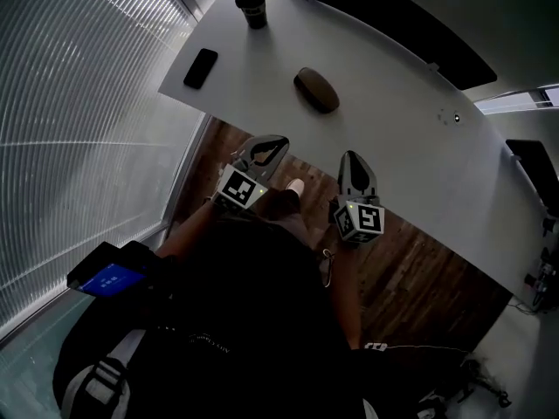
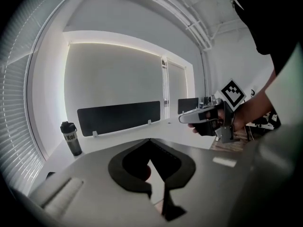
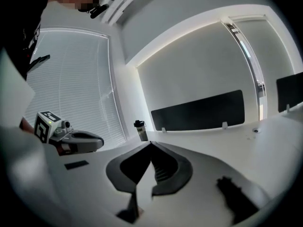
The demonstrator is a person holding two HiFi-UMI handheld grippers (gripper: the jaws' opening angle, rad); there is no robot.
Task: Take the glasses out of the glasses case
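The glasses case point(image 1: 316, 90) lies with its long axis running upper-left to lower-right.

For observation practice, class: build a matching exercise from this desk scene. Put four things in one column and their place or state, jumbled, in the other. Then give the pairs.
Things:
1. glasses case
2. phone
3. bottle
4. right claw

Descriptions:
A. lies flat near the left edge of the table
B. shut, holding nothing
C. closed, lying mid-desk
D. stands upright at the far corner

Pairs: 1-C, 2-A, 3-D, 4-B
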